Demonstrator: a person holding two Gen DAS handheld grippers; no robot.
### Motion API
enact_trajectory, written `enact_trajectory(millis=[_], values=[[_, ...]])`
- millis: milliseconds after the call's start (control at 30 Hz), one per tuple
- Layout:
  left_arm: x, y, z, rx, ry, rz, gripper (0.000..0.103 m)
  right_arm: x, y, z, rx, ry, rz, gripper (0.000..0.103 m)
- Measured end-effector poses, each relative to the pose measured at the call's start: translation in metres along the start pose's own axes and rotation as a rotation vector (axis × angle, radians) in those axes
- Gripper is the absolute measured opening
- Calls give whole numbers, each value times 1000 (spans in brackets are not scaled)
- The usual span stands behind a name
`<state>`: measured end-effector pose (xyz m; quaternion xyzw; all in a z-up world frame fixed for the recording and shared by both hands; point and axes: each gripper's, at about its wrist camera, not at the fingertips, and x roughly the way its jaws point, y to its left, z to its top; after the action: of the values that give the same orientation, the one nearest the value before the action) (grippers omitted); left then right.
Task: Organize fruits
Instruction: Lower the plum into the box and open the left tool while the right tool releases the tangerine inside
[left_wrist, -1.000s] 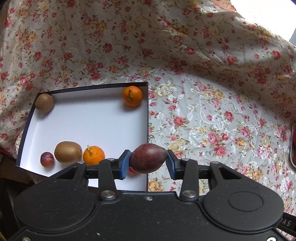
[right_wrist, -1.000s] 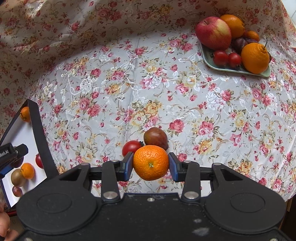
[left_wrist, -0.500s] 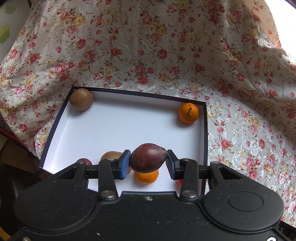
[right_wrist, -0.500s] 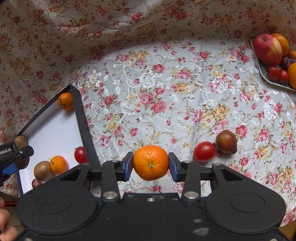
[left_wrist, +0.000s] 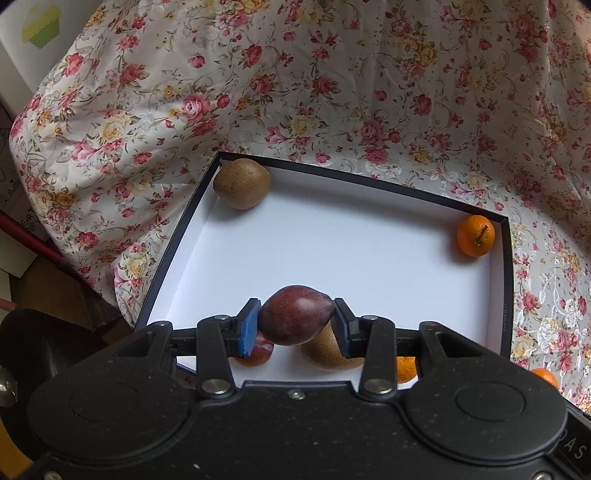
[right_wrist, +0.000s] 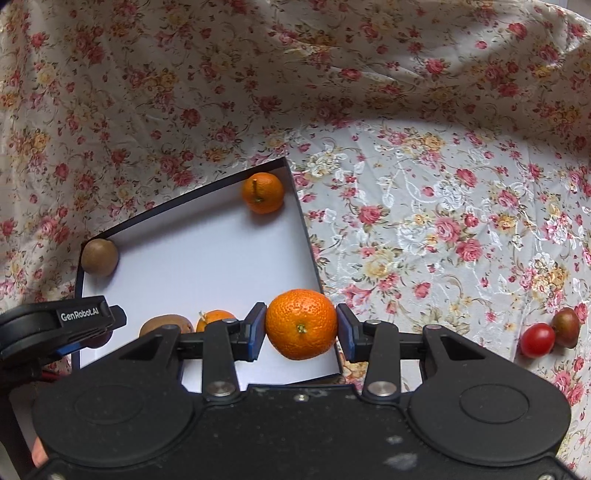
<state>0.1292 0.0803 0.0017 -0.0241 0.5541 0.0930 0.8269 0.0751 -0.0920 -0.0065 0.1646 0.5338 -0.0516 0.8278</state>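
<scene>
My left gripper (left_wrist: 296, 328) is clamped on a dark red plum (left_wrist: 297, 319), long axis crosswise between the blue pads, pointed end toward my right finger. Skin smooth, slightly speckled. It hangs over the near part of the white-floored, dark-walled box (left_wrist: 505, 280).

My right gripper (right_wrist: 301, 326) is clamped on a pebbly mandarin (right_wrist: 301, 324), stem scar facing the camera, over the box's near right corner.

Left view only: a second plum (left_wrist: 258, 352) and a fuzzy kiwi (left_wrist: 325, 352) under my fingers. Both views: another kiwi (left_wrist: 242, 183) in the far left corner, stemmed mandarin (left_wrist: 475, 235) in the far right.

Right view only: glossy cherry tomato (right_wrist: 537, 339) touching a reddish-brown fruit (right_wrist: 567, 326) on the floral cloth (right_wrist: 443, 221), well apart from the box.
</scene>
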Motion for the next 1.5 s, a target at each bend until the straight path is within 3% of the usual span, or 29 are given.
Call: enact_trajectory(millis=[200,500,1500], values=[[5,7,0,17,9,-11,49,10,28,-5,-74,-29,-24,42],[7,17,3,13,5,-25,50,12,44,-4,-87,-70,-10,43],[9,22,5,-1,36,-30,51,9,40,4,-47,-41,95,45]])
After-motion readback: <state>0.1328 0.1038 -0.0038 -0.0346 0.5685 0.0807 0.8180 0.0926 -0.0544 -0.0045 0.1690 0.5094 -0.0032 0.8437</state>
